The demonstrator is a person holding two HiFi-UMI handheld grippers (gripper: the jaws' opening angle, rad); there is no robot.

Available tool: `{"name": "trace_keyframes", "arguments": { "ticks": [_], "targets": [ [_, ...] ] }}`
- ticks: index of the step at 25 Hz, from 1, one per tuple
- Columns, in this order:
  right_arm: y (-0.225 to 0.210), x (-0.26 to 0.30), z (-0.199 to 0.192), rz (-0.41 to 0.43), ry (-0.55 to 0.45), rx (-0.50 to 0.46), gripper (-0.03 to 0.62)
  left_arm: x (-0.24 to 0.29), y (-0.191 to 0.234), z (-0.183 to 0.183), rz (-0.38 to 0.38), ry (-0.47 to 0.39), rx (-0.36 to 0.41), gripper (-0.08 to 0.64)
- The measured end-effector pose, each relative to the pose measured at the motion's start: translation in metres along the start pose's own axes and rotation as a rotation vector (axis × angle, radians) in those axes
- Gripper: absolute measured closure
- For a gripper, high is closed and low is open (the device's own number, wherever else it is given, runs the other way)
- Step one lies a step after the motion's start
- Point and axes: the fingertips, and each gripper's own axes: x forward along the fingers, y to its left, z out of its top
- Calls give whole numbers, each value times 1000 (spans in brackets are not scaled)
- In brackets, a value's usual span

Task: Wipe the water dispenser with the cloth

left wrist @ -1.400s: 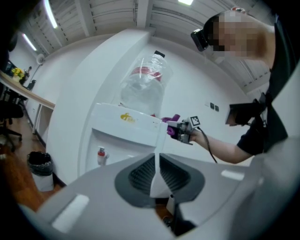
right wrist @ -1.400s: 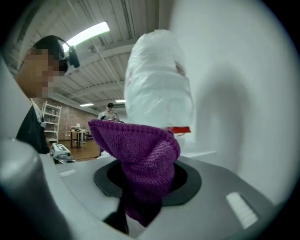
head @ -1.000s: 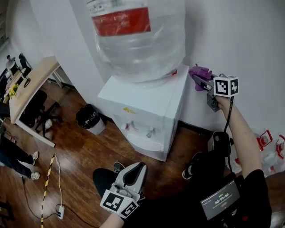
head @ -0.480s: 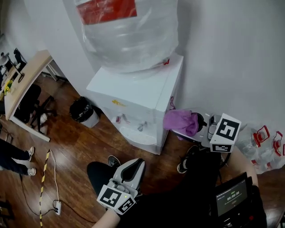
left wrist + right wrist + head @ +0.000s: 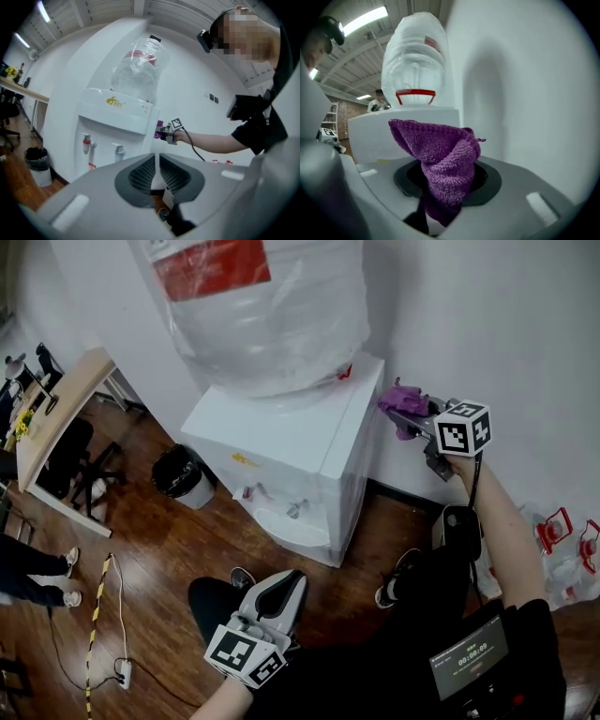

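Your right tool (image 5: 410,414) is clamped on the purple cloth (image 5: 397,397), just beside the upper right side of the water dispenser (image 5: 281,437), so you look set to wipe that side. Your left tool (image 5: 281,589) hangs low, jaws together, empty. Next, press the cloth flat and stroke down that panel.

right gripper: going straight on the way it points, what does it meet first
Probably the white side wall of the water dispenser, near its top. The purple cloth clamped in the jaws of the right gripper would touch it first. How wide the gap is cannot be told.
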Motion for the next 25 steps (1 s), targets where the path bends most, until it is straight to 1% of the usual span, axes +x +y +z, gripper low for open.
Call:
{"name": "trace_keyframes", "arguments": {
  "ticks": [1,2,4,6,9,11,13,14,15,17,21,25],
  "targets": [
    [-8,4,-7,-17,14,-3,437,2,0,0,4,0,2,512],
    [-8,7,-13,-16,20,-11,437,4,1,0,8,0,3,512],
    [14,5,-21,34,6,-30,437,6,3,-2,18,-1,2,512],
    [57,-7,-24,112,-27,-46,437,5,6,-3,30,-4,-4,512],
    [132,-32,-29,238,-77,-37,437,2,9,-7,46,-8,-20,512],
    [181,-44,-38,316,-81,-65,437,0,10,-9,53,-14,-34,512],
    [211,-48,-46,358,-75,-123,437,0,10,-11,62,-20,-46,512],
    [215,-47,-48,358,-74,-140,437,-1,10,-11,66,-23,-51,512],
    [209,-44,-48,346,-73,-148,437,0,11,-11,71,-27,-54,512],
    [180,-34,-46,300,-65,-156,437,1,13,-10,81,-32,-55,512],
    [88,-7,-44,149,-22,-171,437,-2,13,-11,99,-24,-55,512],
    [2,17,-48,14,20,-118,437,-1,11,-13,107,-4,-55,512]
  ]
}}
